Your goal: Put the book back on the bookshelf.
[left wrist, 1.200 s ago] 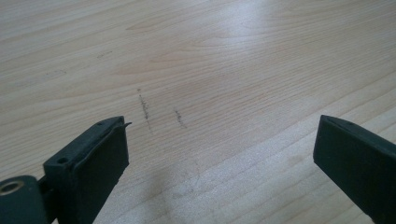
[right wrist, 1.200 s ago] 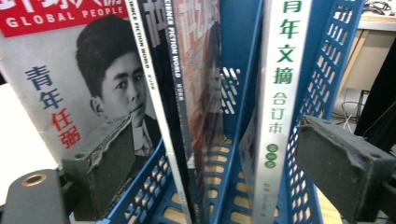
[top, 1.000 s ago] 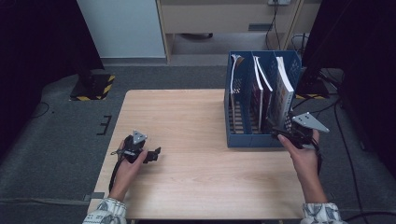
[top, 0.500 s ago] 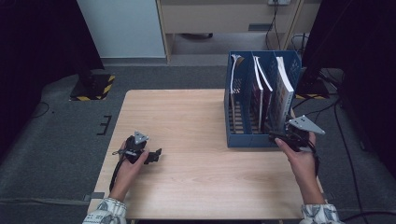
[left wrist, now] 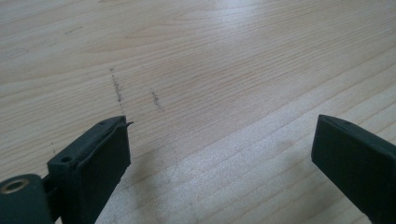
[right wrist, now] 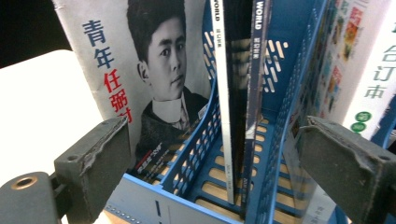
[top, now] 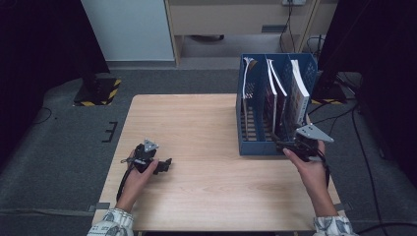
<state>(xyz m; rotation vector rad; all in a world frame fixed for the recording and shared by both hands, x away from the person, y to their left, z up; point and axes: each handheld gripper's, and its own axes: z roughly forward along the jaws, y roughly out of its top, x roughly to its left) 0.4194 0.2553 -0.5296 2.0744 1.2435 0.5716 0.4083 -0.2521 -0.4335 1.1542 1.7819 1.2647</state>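
Two grippers are held over a wooden table (top: 206, 128). The right gripper (top: 287, 146) is at the front of a blue rack (top: 255, 145) on the right side of the table. Its jaws are wide apart and hold nothing. In the right gripper view (right wrist: 215, 168) the jaws sit on each side of the rack's middle slot, right at its front edge. A thin magazine (right wrist: 240, 93) stands upright in that slot. Another magazine with a man's picture (right wrist: 154, 79) stands in the slot to its left in that view, and a colourful book (right wrist: 359, 60) stands to its right. The left gripper (top: 164, 165) rests low near the front left part of the table, well apart from the rack. In the left gripper view (left wrist: 219, 158) its jaws are wide apart too, with bare wood between them.
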